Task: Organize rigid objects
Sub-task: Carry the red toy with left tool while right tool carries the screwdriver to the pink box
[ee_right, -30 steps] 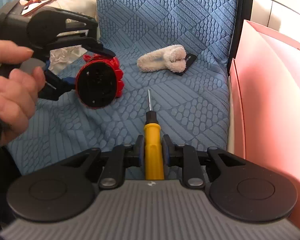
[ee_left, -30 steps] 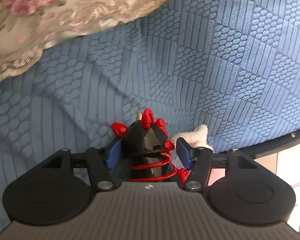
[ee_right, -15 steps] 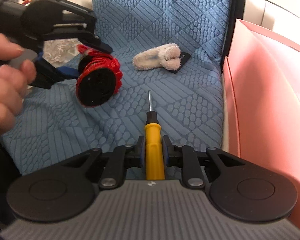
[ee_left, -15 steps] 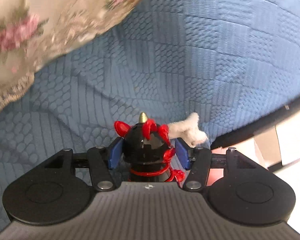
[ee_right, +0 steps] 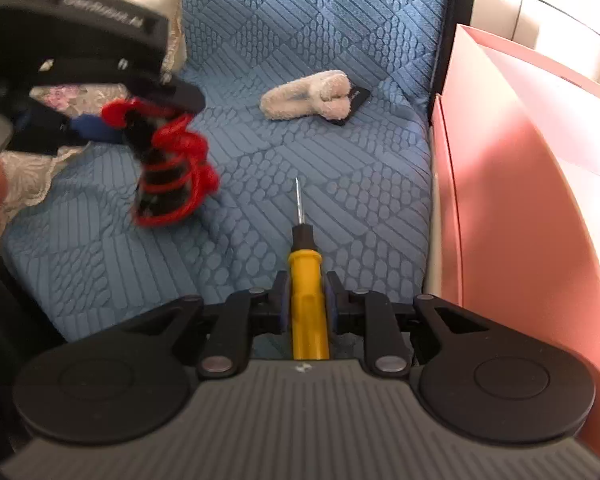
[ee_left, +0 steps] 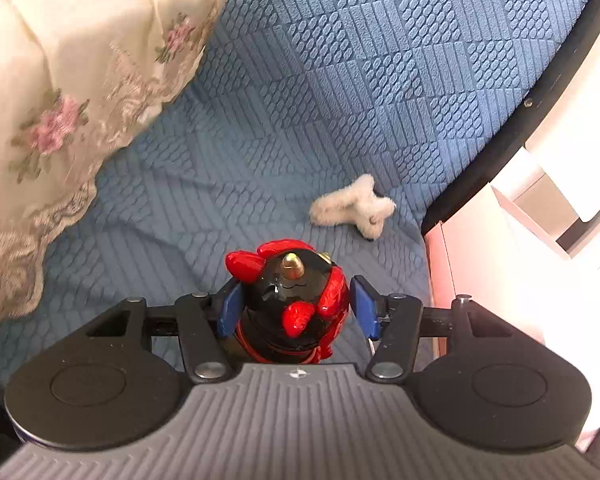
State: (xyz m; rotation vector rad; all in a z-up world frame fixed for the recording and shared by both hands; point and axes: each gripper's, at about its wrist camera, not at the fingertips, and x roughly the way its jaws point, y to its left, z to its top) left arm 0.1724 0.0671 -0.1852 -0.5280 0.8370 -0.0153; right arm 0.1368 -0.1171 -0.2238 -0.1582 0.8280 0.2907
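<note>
At the far left lies a cream quilted bedspread point(ee_left: 52, 92) with pink embroidered roses and a lace scalloped edge, draped over the blue cover point(ee_left: 380, 80), whose raised pattern runs in squares of ribs and pebbles. The left claw point(ee_left: 296, 308) grips a glossy black figurine point(ee_left: 296, 304) with red horns, red coils and a small brass spike, its blue pads pressed to either side; the toy hangs clear above the cover. A second ago it sat lower and was tipped over; since then it has lifted and rolled. Farther right a fluffy cream plush toy point(ee_right: 308, 94) rests on a flat black card point(ee_right: 354, 102). The right claw point(ee_right: 306, 308) is clamped narrowly on a screwdriver point(ee_right: 306, 280) with a smooth yellow handle, unmoved. A pink box wall point(ee_right: 520, 160) stands at the right.
</note>
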